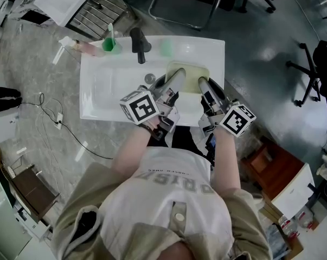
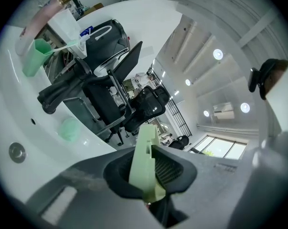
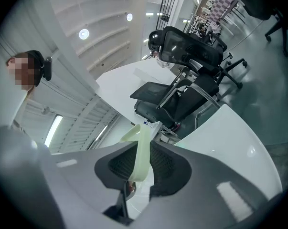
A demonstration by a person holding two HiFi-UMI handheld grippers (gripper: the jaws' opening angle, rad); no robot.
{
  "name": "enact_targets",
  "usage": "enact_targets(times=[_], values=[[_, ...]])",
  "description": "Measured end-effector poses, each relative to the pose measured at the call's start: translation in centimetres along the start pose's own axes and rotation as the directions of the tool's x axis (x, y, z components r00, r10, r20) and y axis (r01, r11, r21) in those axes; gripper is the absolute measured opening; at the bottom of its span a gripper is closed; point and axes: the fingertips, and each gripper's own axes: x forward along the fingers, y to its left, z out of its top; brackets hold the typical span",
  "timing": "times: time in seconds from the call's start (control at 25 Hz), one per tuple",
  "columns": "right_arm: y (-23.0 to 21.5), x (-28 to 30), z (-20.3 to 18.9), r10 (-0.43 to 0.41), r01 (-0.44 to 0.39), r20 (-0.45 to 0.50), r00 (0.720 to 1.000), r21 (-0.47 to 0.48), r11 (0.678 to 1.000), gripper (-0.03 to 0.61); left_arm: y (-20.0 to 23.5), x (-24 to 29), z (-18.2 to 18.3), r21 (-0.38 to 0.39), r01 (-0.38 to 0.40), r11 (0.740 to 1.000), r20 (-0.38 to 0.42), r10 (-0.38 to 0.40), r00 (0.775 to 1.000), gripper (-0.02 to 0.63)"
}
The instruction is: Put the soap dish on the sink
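Observation:
A pale green soap dish [image 1: 188, 72] sits over the right part of the white sink [image 1: 103, 93], between my two grippers. My left gripper [image 1: 177, 76] holds the dish's left rim, which stands upright between the dark pads in the left gripper view [image 2: 144, 161]. My right gripper [image 1: 203, 83] holds the right rim, and the right gripper view shows that thin green edge [image 3: 141, 151] squeezed between its pads. Both grippers point level across the sink. Whether the dish rests on the sink or hangs just above it I cannot tell.
A black faucet [image 1: 139, 43] stands at the sink's back edge, with a green cup holding a toothbrush [image 1: 109, 44] and a pink bottle [image 1: 84, 46] to its left. A green round item [image 1: 166, 47] lies right of the faucet. The drain [image 1: 149, 78] is mid-basin. Office chairs [image 1: 315, 69] stand beyond.

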Motion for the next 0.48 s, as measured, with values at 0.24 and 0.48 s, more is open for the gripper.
enact_targets(times=[0.24, 0.48], values=[[-0.5, -0.1, 0.4, -0.003, 0.002, 0.023, 1.000, 0.024, 1.000, 0.067, 0.3, 0.3, 0.2, 0.122, -0.008, 0.992, -0.042, 0.014, 0.999, 0.172], [-1.4, -0.1, 1.2, -0.018, 0.015, 0.047, 0.999, 0.065, 0.998, 0.067, 0.6, 0.7, 0.3, 0.279, 0.002, 0.960, -0.110, 0.030, 0.994, 0.281]])
